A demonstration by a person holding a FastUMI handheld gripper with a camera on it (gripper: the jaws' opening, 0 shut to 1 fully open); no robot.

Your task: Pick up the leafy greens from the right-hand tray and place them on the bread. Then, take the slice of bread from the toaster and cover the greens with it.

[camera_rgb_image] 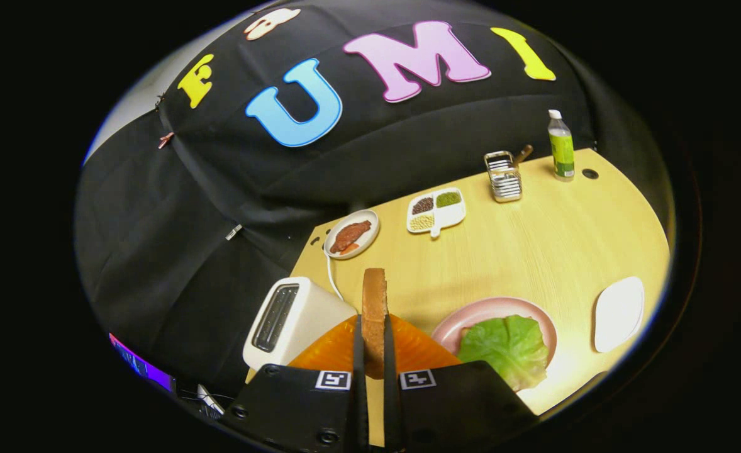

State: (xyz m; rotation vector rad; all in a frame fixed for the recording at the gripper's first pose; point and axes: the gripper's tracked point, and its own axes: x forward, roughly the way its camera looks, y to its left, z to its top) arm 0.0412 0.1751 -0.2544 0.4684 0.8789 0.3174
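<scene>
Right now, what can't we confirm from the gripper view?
- Bread under the lettuce on the pink plate: covered by the leaf.
- Toaster slot contents: too dark.
- Lower end of the bread slice held in the tongs: hidden by the fingers.

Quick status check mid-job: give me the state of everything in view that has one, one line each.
gripper: shut on the bread slice
bread slice: held on edge between the fingers, lifted clear of the toaster
toaster: slots empty
leafy greens: lying flat on the pink plate, uncovered
pink plate: holds the greens
white tray: empty
bottle: upright, capped
divided dish: three compartments filled
</scene>
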